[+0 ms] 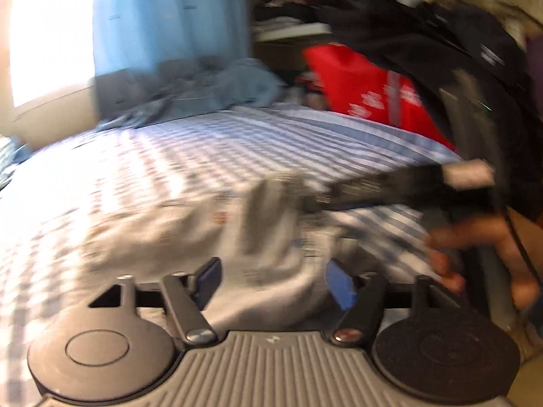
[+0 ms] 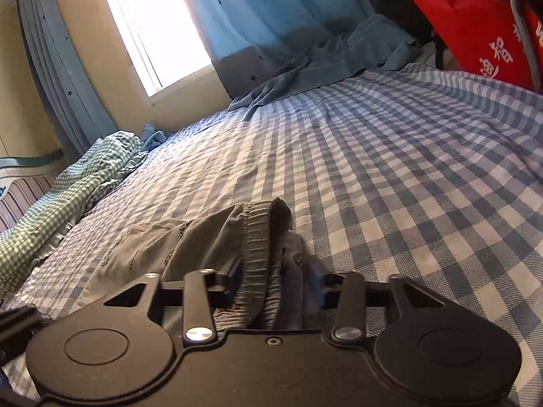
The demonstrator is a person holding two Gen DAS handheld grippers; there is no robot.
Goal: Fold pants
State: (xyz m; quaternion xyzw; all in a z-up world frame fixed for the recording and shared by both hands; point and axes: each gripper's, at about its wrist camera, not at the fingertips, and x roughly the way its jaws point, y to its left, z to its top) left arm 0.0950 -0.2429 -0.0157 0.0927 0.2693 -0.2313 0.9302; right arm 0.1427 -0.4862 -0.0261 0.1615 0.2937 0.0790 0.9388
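Observation:
The pants (image 2: 190,237) are light grey-green with small printed marks and an elastic waistband (image 2: 261,234). They lie on a blue-and-white checked bedsheet (image 2: 390,156). My right gripper (image 2: 275,281) has the waistband bunched between its fingers; the jaws stand partly apart around the cloth. In the blurred left wrist view the pants (image 1: 190,234) lie in front of my left gripper (image 1: 275,281), whose blue-padded jaws stand apart with pale cloth between them. The right gripper (image 1: 390,186) and the hand holding it show at the right of that view.
A green checked cloth (image 2: 78,183) lies rumpled at the bed's left edge. Blue fabric (image 2: 325,61) is heaped at the far end under a blue curtain (image 2: 258,6) and a bright window (image 2: 156,23). A red bag (image 2: 482,30) stands at the far right.

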